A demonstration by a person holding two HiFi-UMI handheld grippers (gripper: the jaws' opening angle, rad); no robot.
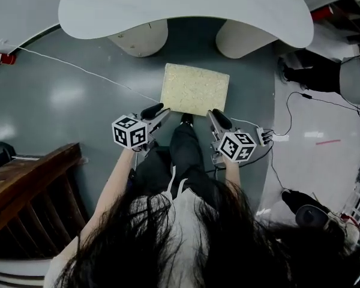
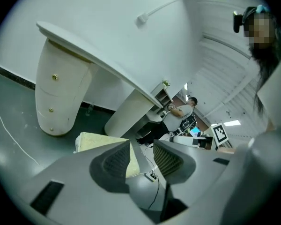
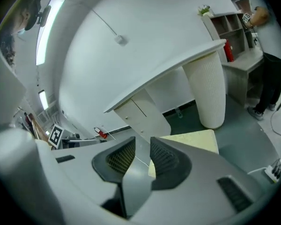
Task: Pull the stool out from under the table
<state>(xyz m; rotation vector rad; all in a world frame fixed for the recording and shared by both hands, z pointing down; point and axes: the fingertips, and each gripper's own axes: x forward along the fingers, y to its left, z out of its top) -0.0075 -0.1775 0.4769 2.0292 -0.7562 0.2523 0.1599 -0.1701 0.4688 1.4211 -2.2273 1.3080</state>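
The stool [image 1: 195,89], with a square pale yellow top, stands on the dark floor just in front of the white curved table [image 1: 186,5], outside its edge. My left gripper [image 1: 162,110] hovers at the stool's near left corner, and my right gripper [image 1: 211,114] at its near right corner. In the left gripper view the left gripper [image 2: 142,144] has a narrow gap between its jaws with nothing in it, and the stool [image 2: 96,142] lies behind them. The right gripper [image 3: 143,142] also shows a narrow empty gap, the stool [image 3: 192,139] just beyond.
Two thick pale table legs [image 1: 141,38] [image 1: 243,38] stand behind the stool. A power strip [image 1: 276,138] with cables lies on the floor at the right. A dark wooden railing [image 1: 30,185] is at the lower left. A person's legs [image 1: 318,74] are at the far right.
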